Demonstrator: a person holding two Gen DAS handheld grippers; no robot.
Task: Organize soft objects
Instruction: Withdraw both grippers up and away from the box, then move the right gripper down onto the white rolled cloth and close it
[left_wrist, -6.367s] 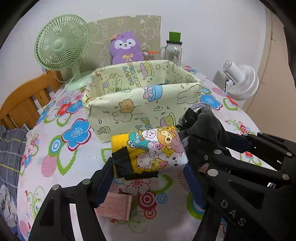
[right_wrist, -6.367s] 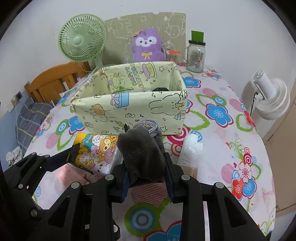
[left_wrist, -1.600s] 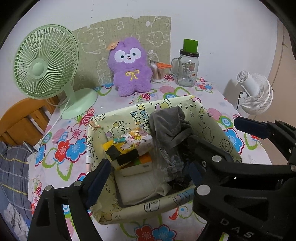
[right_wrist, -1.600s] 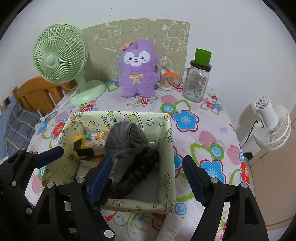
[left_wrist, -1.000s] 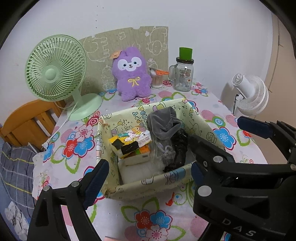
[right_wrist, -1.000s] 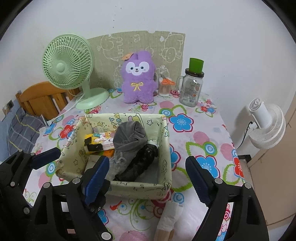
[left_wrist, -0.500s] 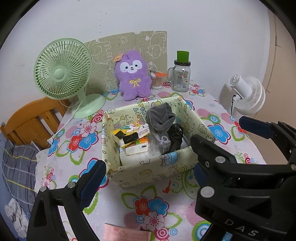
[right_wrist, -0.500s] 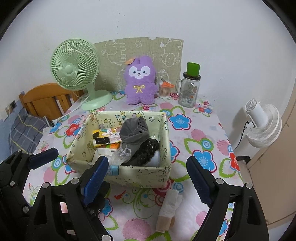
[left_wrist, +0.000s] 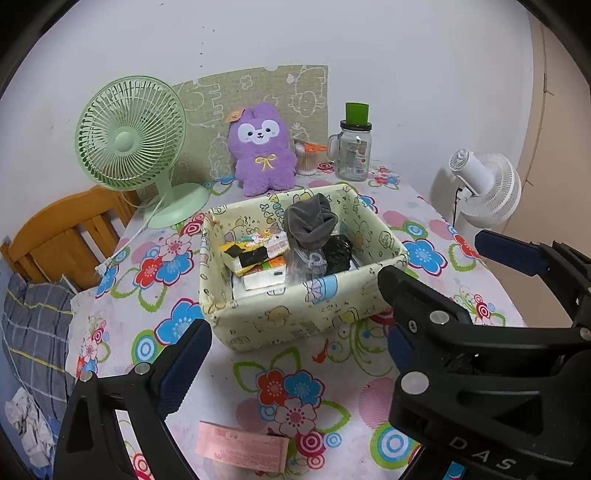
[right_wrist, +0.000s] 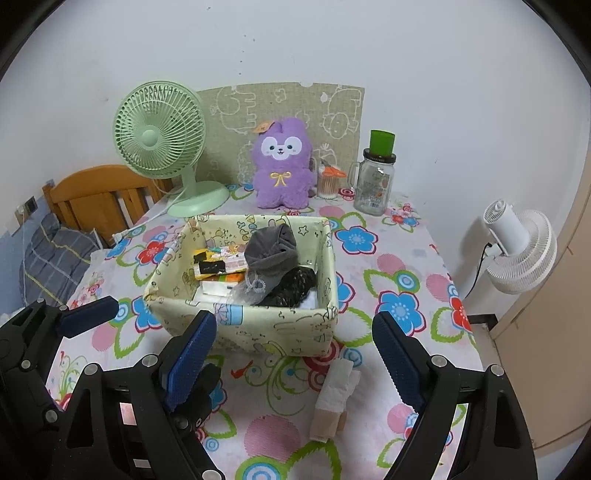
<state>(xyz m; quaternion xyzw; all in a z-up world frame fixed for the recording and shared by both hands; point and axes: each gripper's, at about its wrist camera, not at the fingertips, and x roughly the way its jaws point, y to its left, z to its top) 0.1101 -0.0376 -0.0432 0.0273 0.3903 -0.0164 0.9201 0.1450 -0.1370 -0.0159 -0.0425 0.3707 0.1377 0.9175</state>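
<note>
both grippers hang above the near side of the table, tilted down toward it, and neither holds anything. left gripper (left_wrist: 291, 354) has its blue-padded jaws spread wide, and they have just been opening further, with only flowered tablecloth (left_wrist: 295, 391) between them. right gripper (right_wrist: 295, 350) is spread wide as well, with bare cloth and the near wall of the box showing through the gap.

the fabric box (right_wrist: 273, 325), pale yellow with cartoon drawings, sits mid-table, just beyond the fingertips in both views. inside it a grey sock (right_wrist: 271, 249) stands rolled up against the far right part, with a black knitted piece (right_wrist: 295, 284) lying just in front of it. on the left part lies a yellow cartoon pouch (right_wrist: 218, 264) on top of an orange and white packet (left_wrist: 264, 275).

outside the box, a pink packet (left_wrist: 242, 448) lies flat on the cloth near the left gripper, and a white tissue pack (right_wrist: 334, 397) lies close to the box's near right corner.

at the back, against the wall, stand a green fan (right_wrist: 162, 147), a purple plush toy (right_wrist: 282, 166), a small tub of cotton swabs (right_wrist: 328, 182) and a glass jar (right_wrist: 375, 184) with a green cap. a white fan (right_wrist: 517, 243) stands off the right edge of the table, and a wooden chair (right_wrist: 99, 195) is at the far left.
</note>
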